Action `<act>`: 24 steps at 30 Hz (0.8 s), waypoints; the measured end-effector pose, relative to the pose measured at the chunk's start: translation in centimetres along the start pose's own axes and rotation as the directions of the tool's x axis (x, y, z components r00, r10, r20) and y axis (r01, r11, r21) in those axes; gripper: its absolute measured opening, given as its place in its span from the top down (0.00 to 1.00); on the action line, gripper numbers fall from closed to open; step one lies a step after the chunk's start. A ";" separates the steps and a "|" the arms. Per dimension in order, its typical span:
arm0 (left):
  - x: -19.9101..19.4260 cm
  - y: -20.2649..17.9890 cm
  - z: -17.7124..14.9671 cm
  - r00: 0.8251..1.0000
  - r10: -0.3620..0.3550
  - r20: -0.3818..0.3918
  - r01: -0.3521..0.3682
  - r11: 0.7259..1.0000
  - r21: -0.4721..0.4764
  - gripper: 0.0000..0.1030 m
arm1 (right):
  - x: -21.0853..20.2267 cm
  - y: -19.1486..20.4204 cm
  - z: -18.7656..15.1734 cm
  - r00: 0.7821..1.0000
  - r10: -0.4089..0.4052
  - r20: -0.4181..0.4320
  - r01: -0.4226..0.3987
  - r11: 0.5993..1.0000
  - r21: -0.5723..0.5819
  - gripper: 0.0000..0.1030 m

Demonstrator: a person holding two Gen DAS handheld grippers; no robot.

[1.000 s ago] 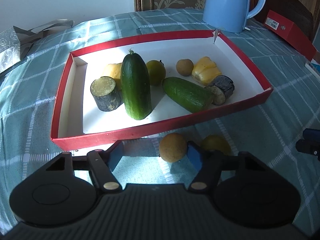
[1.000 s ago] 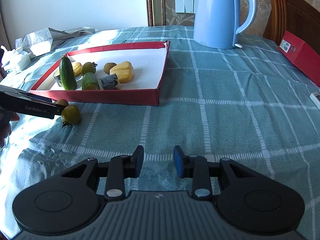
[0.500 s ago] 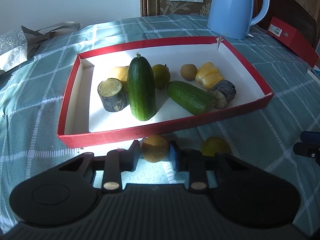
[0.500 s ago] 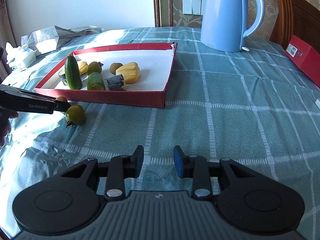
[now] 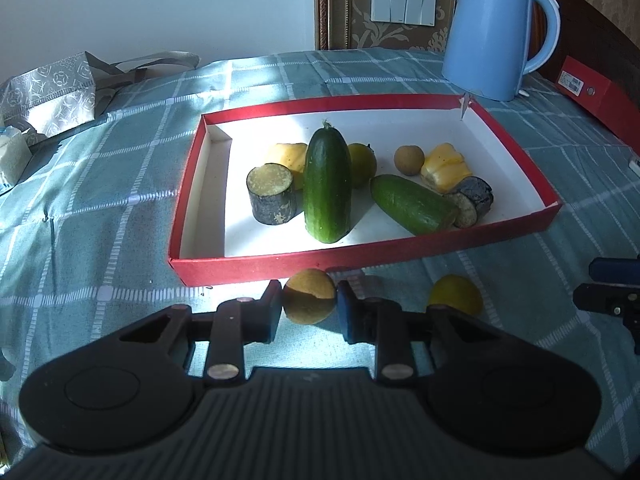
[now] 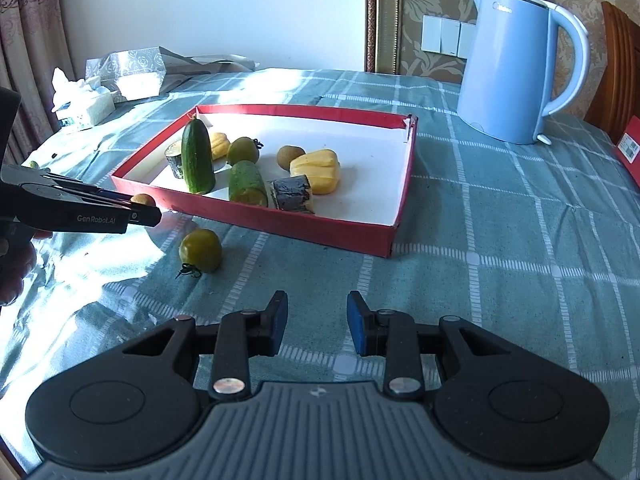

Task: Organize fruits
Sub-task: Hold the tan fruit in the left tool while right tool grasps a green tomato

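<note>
My left gripper (image 5: 309, 307) is shut on a small brown kiwi (image 5: 309, 295), held just in front of the near wall of the red tray (image 5: 400, 249). The kiwi and left gripper also show in the right wrist view (image 6: 143, 200). A green tomato (image 5: 455, 295) lies on the cloth beside it, also in the right wrist view (image 6: 200, 249). The tray (image 6: 320, 232) holds two cucumbers (image 5: 327, 184), a green tomato, a kiwi, yellow pepper pieces and dark cut pieces. My right gripper (image 6: 316, 318) is open and empty over the cloth.
A blue kettle (image 6: 516, 68) stands behind the tray at the right. A red box (image 5: 600, 100) lies at the far right. A silver bag (image 5: 52, 92) and tissues (image 6: 80, 100) sit at the far left. A checked teal cloth (image 6: 500, 240) covers the table.
My left gripper closed on the kiwi and has lifted it slightly toward the tray. The right gripper rose and drew back a little, still open.
</note>
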State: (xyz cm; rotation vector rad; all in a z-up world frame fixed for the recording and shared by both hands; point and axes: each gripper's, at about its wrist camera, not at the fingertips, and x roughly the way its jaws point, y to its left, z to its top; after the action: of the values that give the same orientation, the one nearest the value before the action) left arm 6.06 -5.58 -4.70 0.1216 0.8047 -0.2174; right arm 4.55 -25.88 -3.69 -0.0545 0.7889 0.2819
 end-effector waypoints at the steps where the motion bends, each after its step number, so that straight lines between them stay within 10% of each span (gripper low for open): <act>1: -0.3 0.3 0.0 1.000 0.005 0.000 -0.005 1.000 -0.010 0.75 | 0.1 0.3 0.3 1.000 0.014 0.002 -0.014 1.000 -0.006 0.70; 24: -5.3 7.3 -1.6 0.991 0.132 -0.008 -0.131 0.967 -0.220 0.75 | 5.7 7.9 3.6 0.997 0.077 -0.021 -0.079 0.989 -0.125 0.70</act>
State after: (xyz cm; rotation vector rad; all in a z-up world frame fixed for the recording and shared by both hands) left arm 3.16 2.55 -1.76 -0.0352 0.8059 -0.0019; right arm 8.70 -16.40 -4.76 -0.1444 0.7893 0.4055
